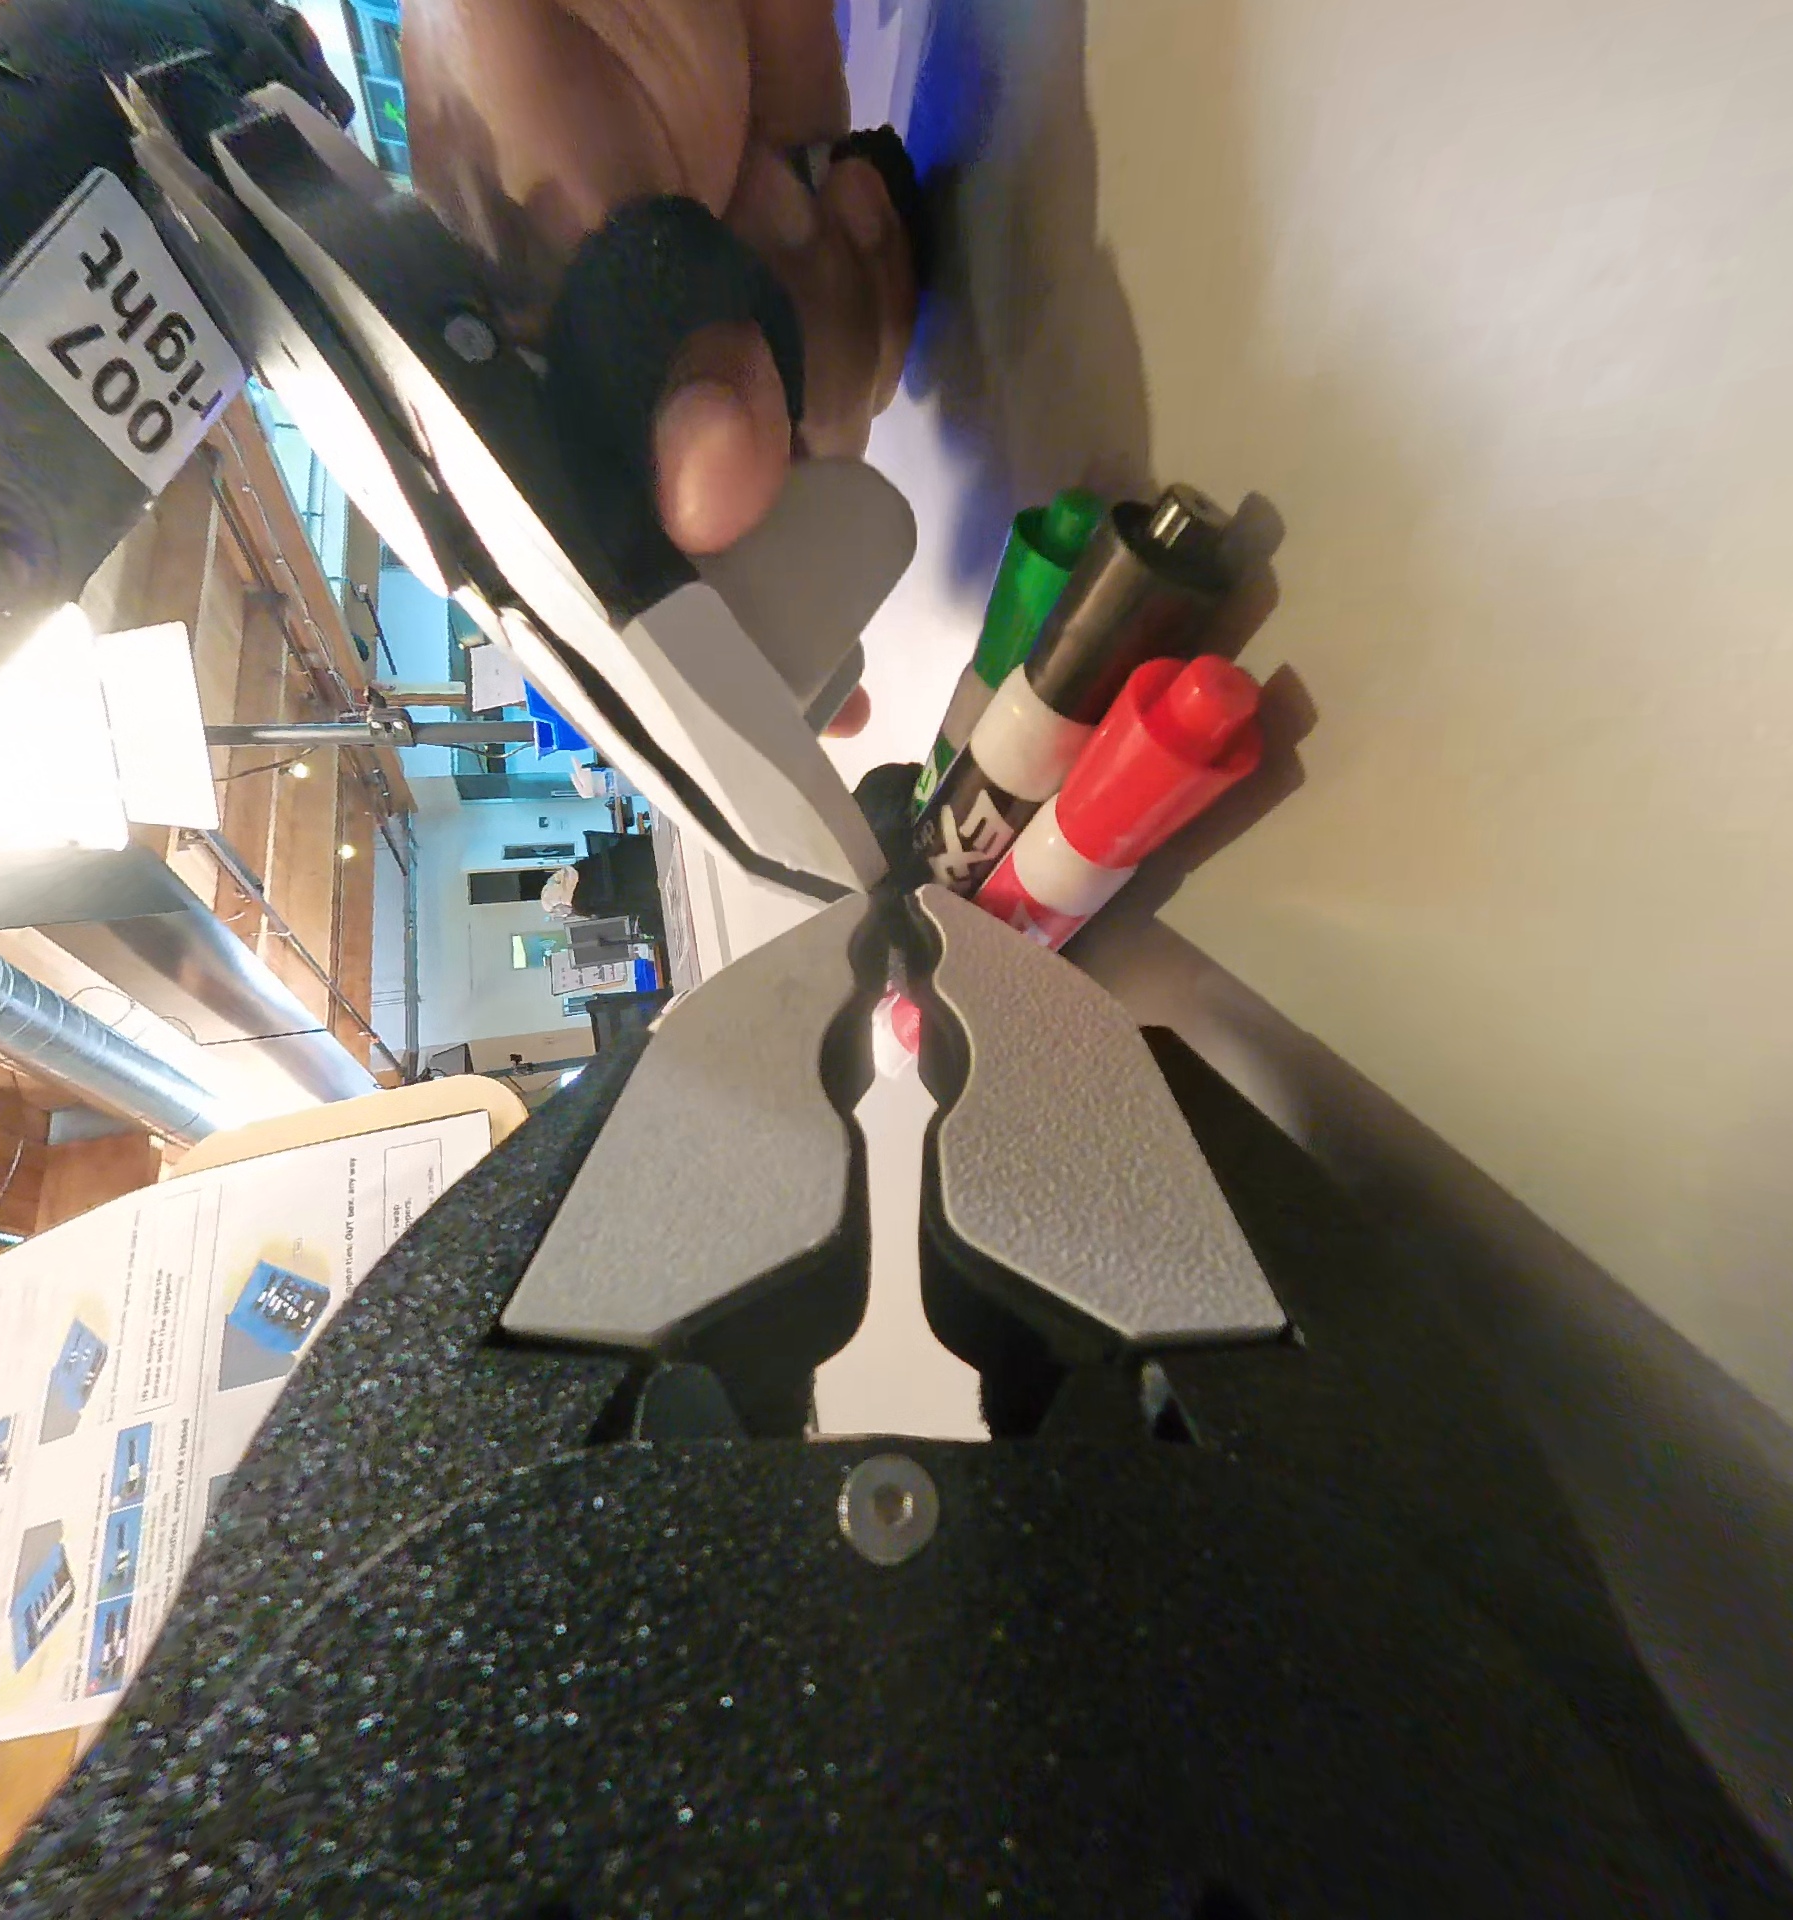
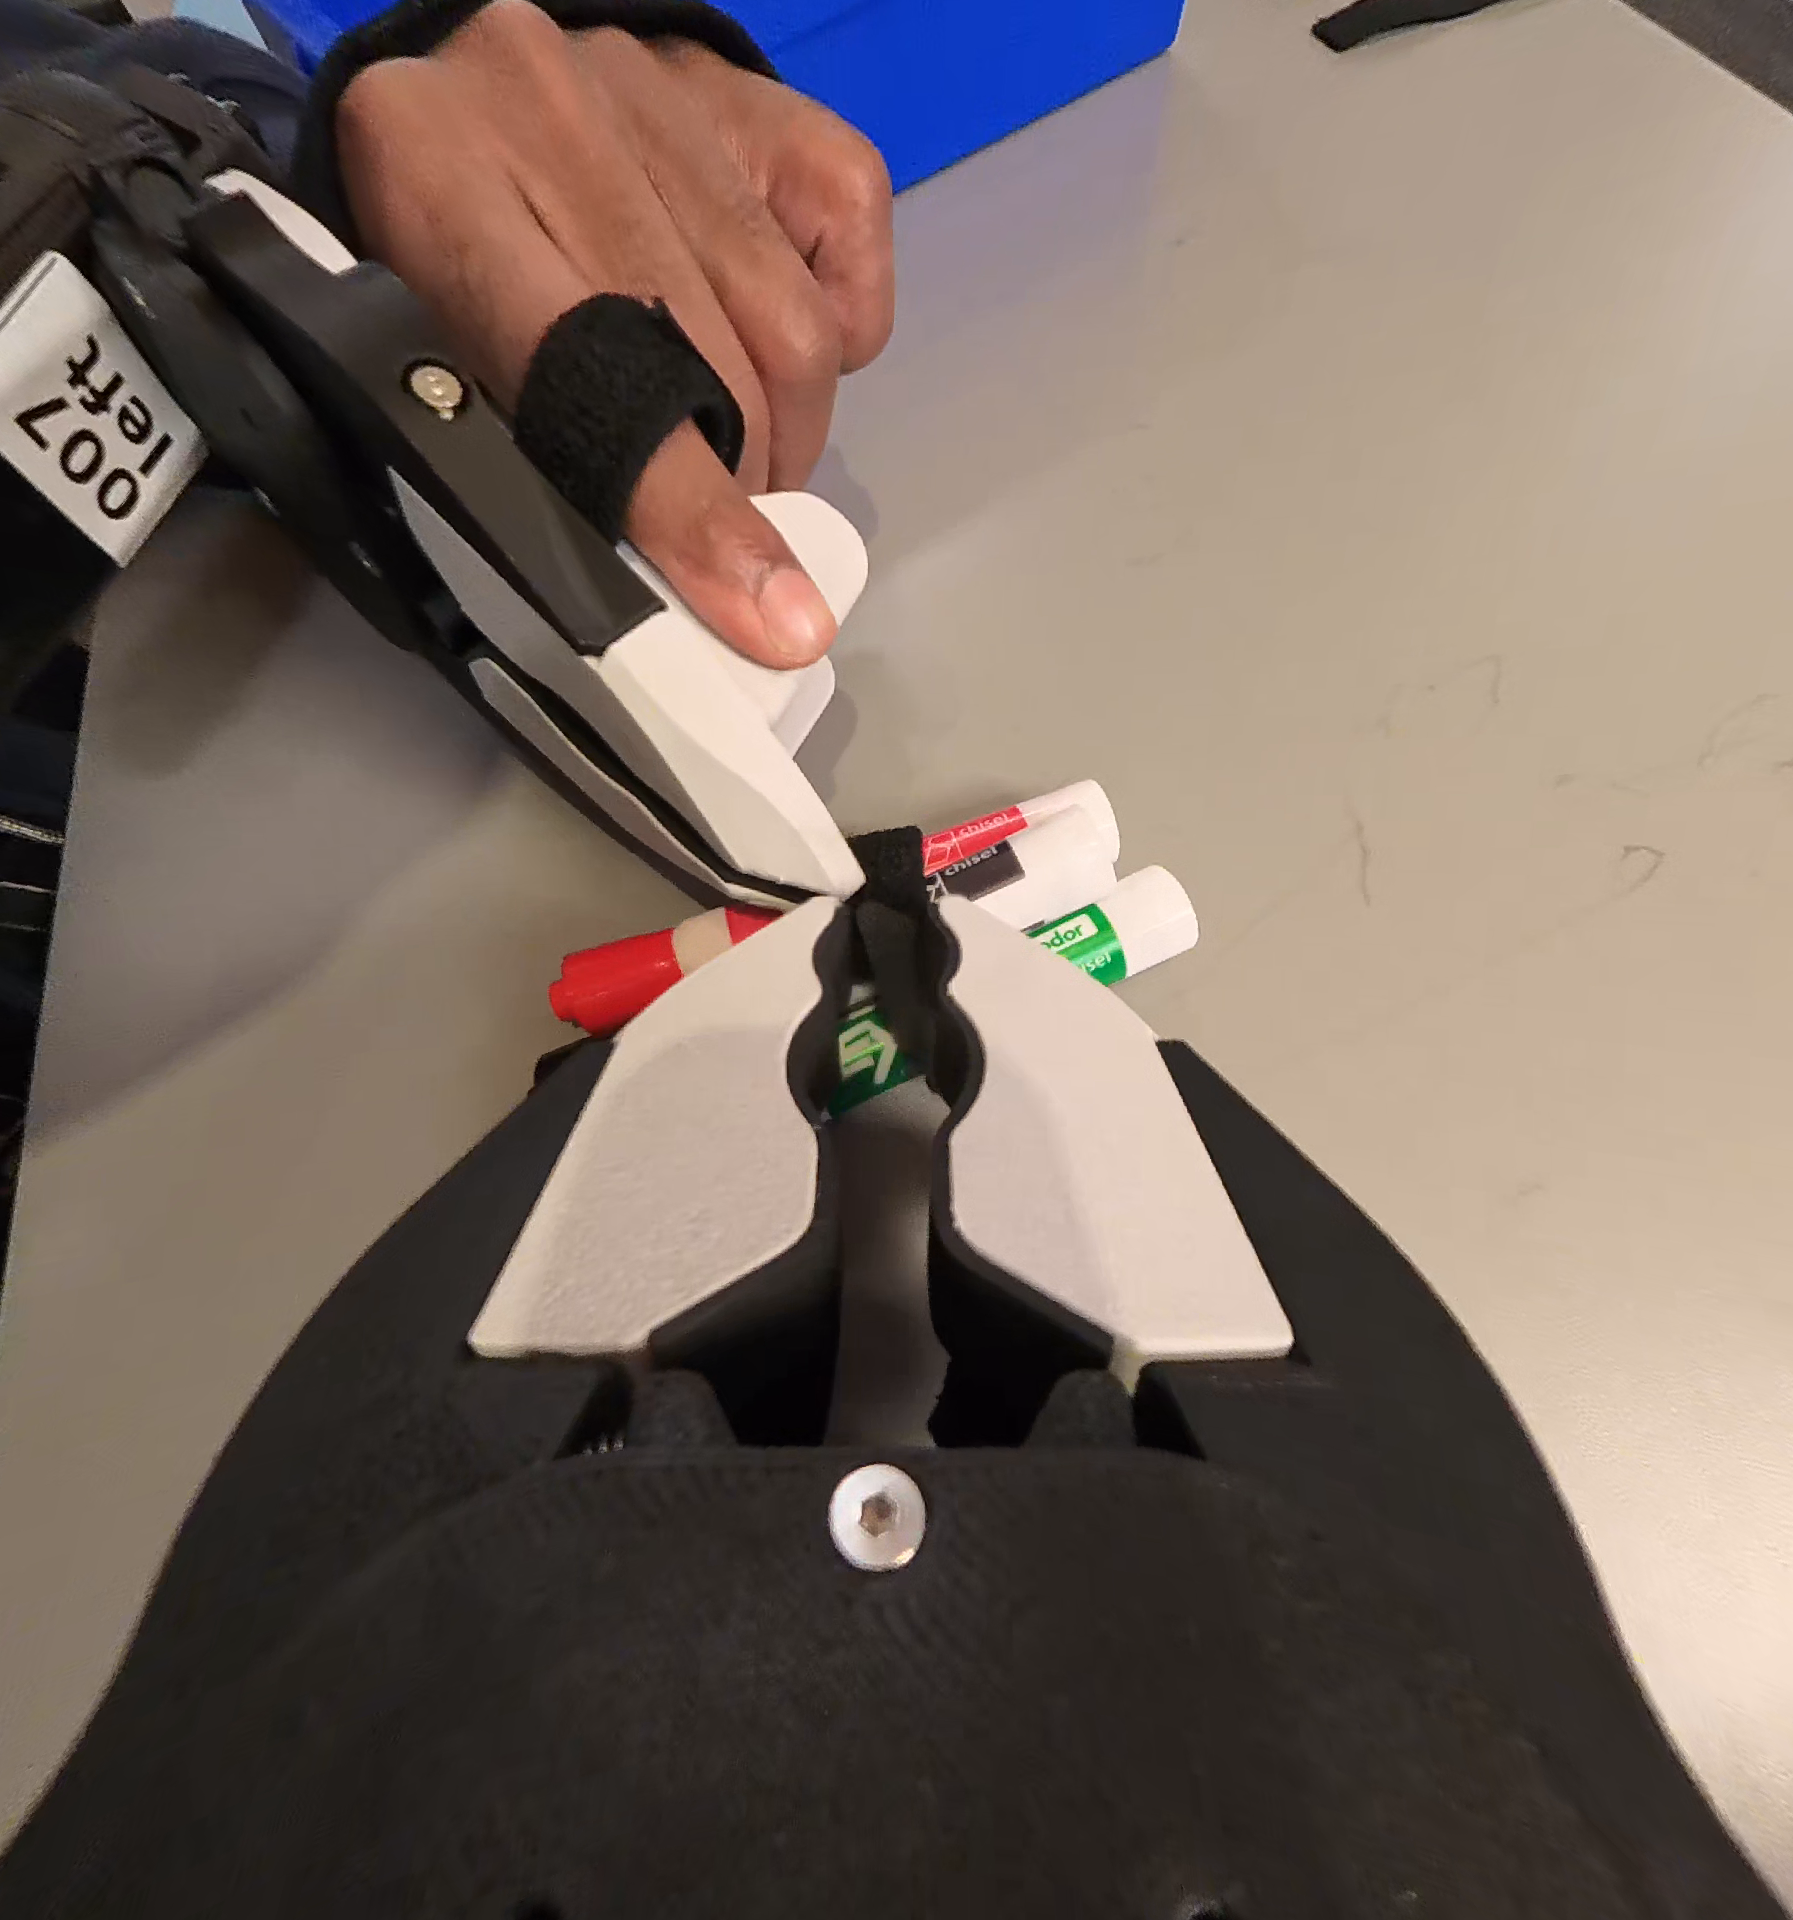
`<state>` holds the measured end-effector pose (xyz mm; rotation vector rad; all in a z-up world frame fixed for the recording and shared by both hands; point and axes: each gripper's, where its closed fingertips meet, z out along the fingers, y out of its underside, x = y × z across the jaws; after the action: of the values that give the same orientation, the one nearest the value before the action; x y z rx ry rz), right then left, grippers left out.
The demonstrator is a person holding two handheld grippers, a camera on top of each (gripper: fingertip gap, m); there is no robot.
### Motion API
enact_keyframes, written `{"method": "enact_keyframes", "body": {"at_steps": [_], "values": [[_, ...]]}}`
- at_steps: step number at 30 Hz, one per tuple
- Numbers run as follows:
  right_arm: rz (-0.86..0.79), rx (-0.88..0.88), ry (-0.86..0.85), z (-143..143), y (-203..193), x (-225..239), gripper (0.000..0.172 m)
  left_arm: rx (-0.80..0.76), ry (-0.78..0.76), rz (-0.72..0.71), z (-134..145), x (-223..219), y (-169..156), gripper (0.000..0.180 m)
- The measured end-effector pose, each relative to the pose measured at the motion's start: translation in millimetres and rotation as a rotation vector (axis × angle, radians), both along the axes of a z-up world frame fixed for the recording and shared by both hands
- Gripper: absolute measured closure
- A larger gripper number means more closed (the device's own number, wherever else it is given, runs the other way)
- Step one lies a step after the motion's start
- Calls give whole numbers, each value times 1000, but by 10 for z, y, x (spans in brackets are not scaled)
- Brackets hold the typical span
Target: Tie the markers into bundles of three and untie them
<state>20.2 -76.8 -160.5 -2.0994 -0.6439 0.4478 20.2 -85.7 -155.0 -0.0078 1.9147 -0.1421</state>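
Markers lie together on the desk, well in from its edges: red, black and green, girdled by a black strap. Your left gripper has its tips together on the strap's upper fold, probably to anchor it. Your right gripper is clamped on the strap's loose end, pads pressing it, so you can pull against that anchor. Whether you are tightening or undoing the bundle cannot be told.
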Motion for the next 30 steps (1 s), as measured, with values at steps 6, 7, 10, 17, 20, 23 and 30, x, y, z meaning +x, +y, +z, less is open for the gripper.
{"method": "enact_keyframes", "body": {"at_steps": [6,7,10,17,20,23,30], "values": [[-19,-14,51,28,11,26,171,-46,15,33,20,15,26,179],[-25,-14,55,31,16,35,171,-51,13,39,26,18,34,179],[-53,-11,63,40,33,71,171,-62,17,59,29,24,52,179],[-132,37,-9,44,68,141,171,-105,44,94,36,24,82,179],[-330,84,-170,29,140,623,171,-118,113,22,-27,-78,-4,180],[-376,43,-78,12,123,767,172,-157,121,18,-1,-94,-48,179],[-400,62,-134,11,134,817,167,-259,38,107,156,-20,157,176]]}}
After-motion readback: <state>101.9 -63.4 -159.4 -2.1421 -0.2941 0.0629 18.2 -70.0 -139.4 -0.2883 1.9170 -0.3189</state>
